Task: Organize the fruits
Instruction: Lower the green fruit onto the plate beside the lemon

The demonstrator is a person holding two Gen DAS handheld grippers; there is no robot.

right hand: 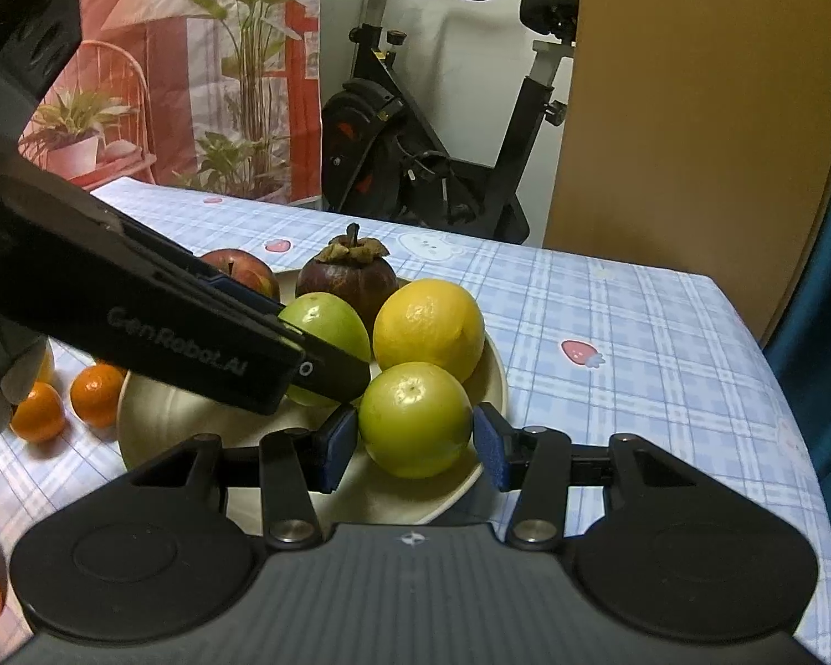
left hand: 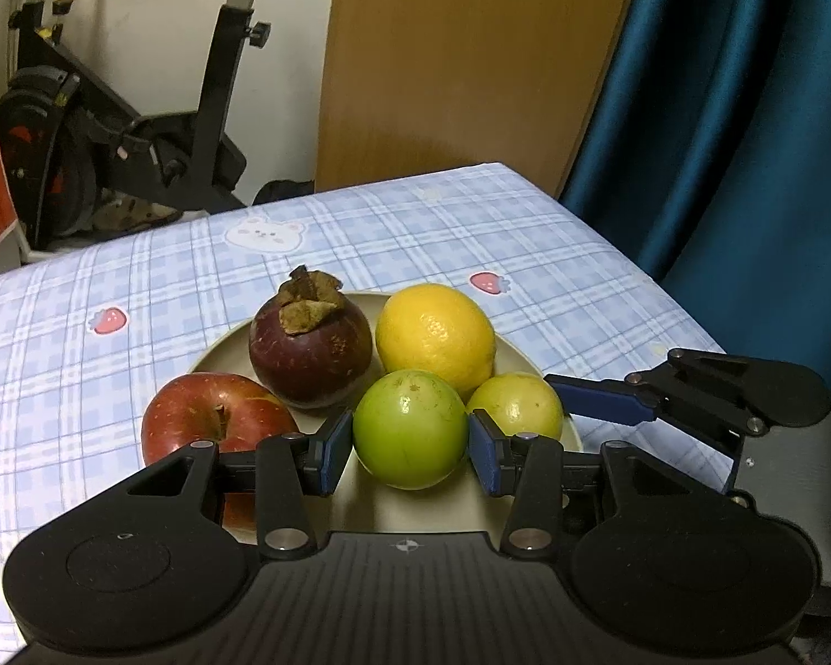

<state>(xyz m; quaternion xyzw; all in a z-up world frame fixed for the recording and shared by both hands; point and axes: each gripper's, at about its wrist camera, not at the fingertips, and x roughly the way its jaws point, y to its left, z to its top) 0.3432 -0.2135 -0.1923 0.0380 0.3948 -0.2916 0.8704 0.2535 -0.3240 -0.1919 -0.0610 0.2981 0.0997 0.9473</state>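
A green fruit (left hand: 410,429) sits on the near part of the beige plate (left hand: 415,504), squarely between the blue pads (left hand: 335,451) of the left gripper (left hand: 410,451); both pads lie against its sides, so the left claw is clamped on it. Just right of that claw a yellow-green fruit (right hand: 415,418) rests on the plate's edge, and the right gripper (right hand: 415,443) has closed its own blue pads (right hand: 493,451) onto it, one on each flank. Beyond the two claws, farther along the plate, lie a yellow lemon (left hand: 435,332) and a dark purple mangosteen (left hand: 310,346) with a dry brown cap; a red apple (left hand: 216,421) lies to the left of the left claw, touching the mangosteen. In the right wrist view small oranges (right hand: 66,399) lie on the checked tablecloth (left hand: 471,233) left of the plate, off it. An exercise bike (right hand: 432,127) stands past the table's far edge
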